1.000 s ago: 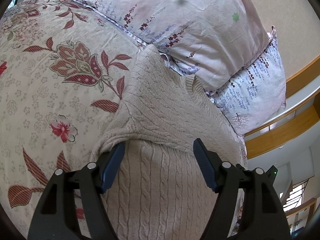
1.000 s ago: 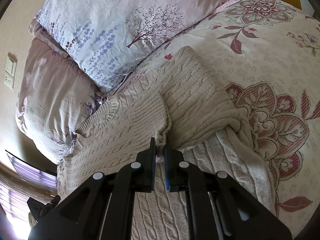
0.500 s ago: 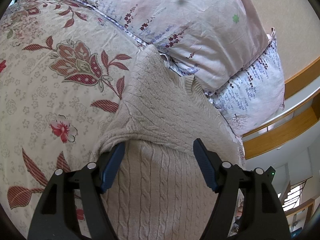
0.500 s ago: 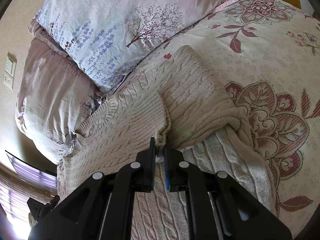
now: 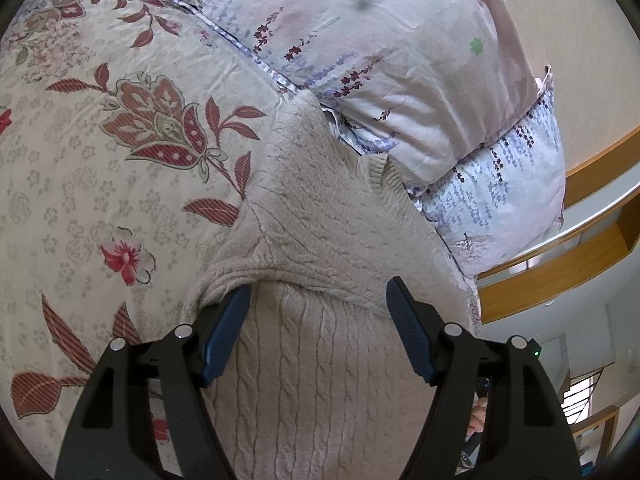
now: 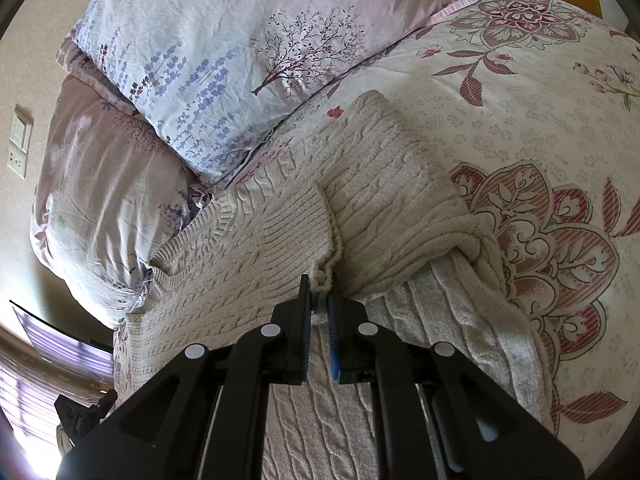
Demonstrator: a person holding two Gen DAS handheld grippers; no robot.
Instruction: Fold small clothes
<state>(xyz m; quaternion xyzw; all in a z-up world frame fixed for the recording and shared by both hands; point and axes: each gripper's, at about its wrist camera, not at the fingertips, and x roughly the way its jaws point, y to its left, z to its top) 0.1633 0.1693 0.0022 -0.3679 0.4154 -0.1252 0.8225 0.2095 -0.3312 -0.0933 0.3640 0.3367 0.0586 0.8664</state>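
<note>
A knitted sweater [image 5: 320, 240] is lying on a bedspread [image 5: 100, 200] that is stretching away to its left in the left wrist view, with its far edge touching two stacked pillows [image 5: 400, 60] that are sitting beyond it and to the right. One sleeve [image 6: 392, 184] is lying folded across the sweater's body, and the left gripper [image 5: 318, 300] is hovering at the near side with one finger tucked under the fold's left edge and the other resting over the knit to the right. In the right wrist view, the right gripper [image 6: 319, 292] is pinching the sleeve's cuff [image 6: 322, 276] over the middle of the sweater, with the pillows far left and the bedspread to the right.
</note>
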